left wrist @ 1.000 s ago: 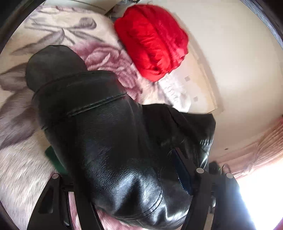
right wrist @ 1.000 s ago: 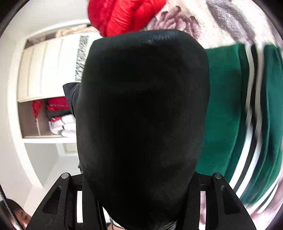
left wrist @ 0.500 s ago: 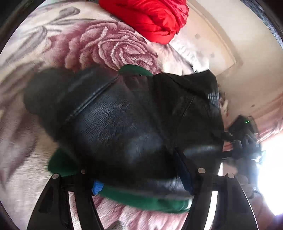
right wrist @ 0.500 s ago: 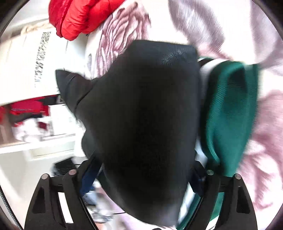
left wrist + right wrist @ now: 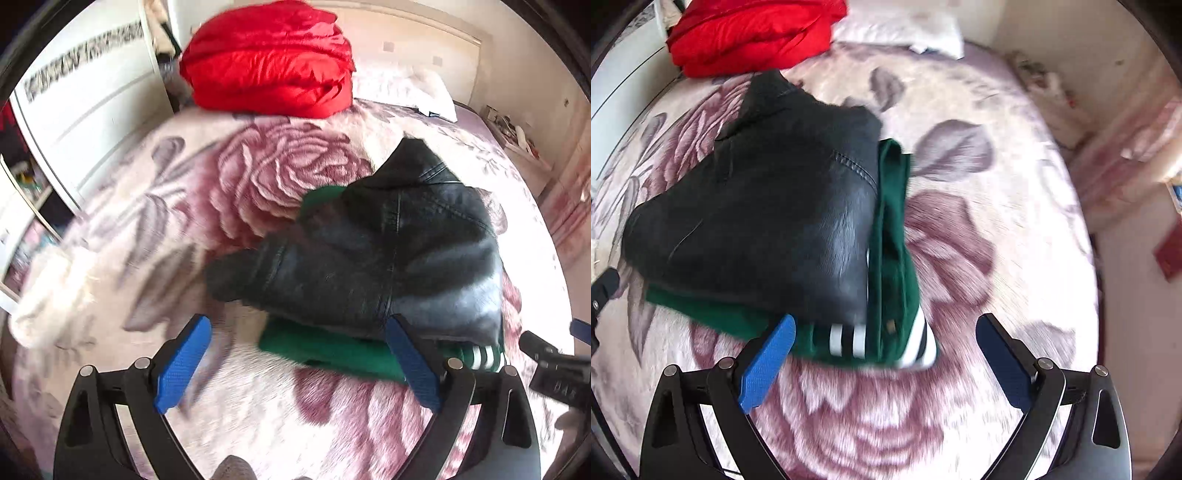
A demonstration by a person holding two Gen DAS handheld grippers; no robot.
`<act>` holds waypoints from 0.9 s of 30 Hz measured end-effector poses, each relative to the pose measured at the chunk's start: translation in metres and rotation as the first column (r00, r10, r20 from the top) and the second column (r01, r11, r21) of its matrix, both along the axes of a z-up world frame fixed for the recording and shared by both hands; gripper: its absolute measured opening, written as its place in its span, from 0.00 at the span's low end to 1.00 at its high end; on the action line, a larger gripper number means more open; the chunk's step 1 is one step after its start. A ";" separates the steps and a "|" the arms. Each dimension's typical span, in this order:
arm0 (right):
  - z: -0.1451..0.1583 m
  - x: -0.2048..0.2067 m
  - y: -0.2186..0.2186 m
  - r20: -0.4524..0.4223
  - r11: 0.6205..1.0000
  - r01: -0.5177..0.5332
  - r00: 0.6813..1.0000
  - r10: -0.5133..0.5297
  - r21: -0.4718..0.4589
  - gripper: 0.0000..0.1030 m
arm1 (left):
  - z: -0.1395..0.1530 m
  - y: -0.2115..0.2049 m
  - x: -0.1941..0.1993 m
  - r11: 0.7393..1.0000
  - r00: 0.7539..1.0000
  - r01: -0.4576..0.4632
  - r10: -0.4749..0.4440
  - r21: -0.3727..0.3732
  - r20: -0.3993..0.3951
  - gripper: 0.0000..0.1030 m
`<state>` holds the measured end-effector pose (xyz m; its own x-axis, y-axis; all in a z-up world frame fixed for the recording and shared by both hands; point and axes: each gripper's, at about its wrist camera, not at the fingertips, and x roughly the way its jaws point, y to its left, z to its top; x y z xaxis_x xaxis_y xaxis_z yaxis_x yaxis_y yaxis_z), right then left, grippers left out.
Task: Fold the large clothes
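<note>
Your left gripper is released, jaws spread and empty. The folded black leather jacket rests on the green striped garment on the floral blanket. Your right gripper is likewise released.

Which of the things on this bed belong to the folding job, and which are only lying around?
Part of the job:
black leather jacket, folded, on top
green striped garment, folded, under the jacket
left gripper and right gripper, both open and empty

Only lying about:
red puffy jacket
white pillow
floral blanket
</note>
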<state>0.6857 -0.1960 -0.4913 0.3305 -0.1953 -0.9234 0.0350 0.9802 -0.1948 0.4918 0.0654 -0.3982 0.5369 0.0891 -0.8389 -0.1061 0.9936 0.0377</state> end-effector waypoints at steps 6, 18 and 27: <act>0.105 -0.082 0.027 0.092 0.996 0.070 0.994 -0.065 -0.062 0.97 | 0.065 0.002 -0.048 0.999 0.999 0.044 -0.045 0.027 0.028 0.96; 0.319 -0.250 0.059 0.223 0.986 0.159 0.964 -0.142 -0.059 0.97 | 0.232 0.009 -0.189 0.987 0.982 0.159 -0.157 -0.015 0.103 0.96; 0.446 -0.374 0.075 0.334 0.985 0.161 0.934 -0.129 -0.070 0.97 | 0.337 0.019 -0.285 0.981 0.961 0.195 -0.193 0.011 0.197 0.96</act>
<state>0.3116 -0.1210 -0.0456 0.5727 -0.3445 -0.7439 0.2525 0.9374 -0.2397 0.2072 0.0839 -0.0611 0.6975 -0.0393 -0.7155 0.0841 0.9961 0.0272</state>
